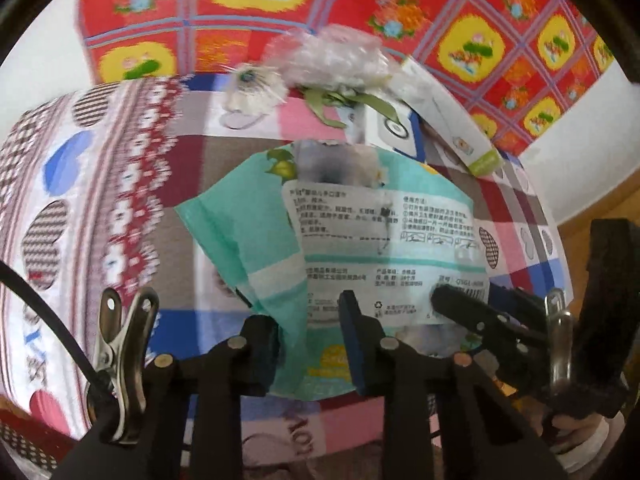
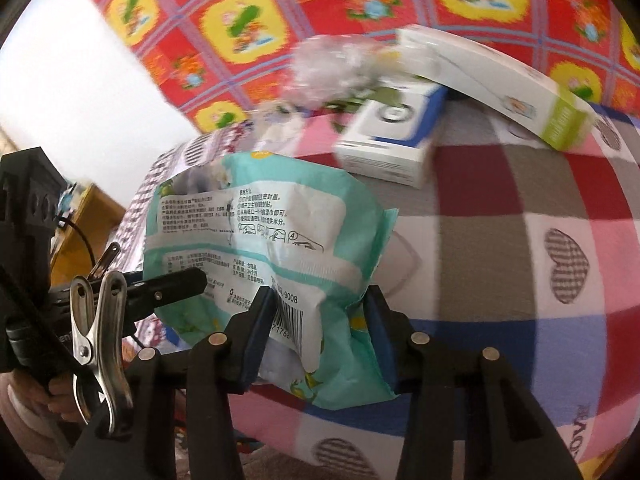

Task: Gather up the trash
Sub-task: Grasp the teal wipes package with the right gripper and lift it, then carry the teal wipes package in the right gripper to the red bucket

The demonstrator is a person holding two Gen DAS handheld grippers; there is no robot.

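We find both the left gripper (image 1: pixel 310 344) and right gripper (image 2: pixel 320 336) clenched on one wrapper (image 2: pixel 260 240); opposing pulls could tear it or spill its contents.

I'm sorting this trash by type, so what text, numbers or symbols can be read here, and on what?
"9008": on the teal wipes packet, above its barcode.
"24": in the packet's small print, right wrist view.
"4" in a circle: beside the packet's pictograms.
Recycling symbol: near the packet's lower edge.
Chinese small print on the packet: too blurred.
White boxes: text unreadable.
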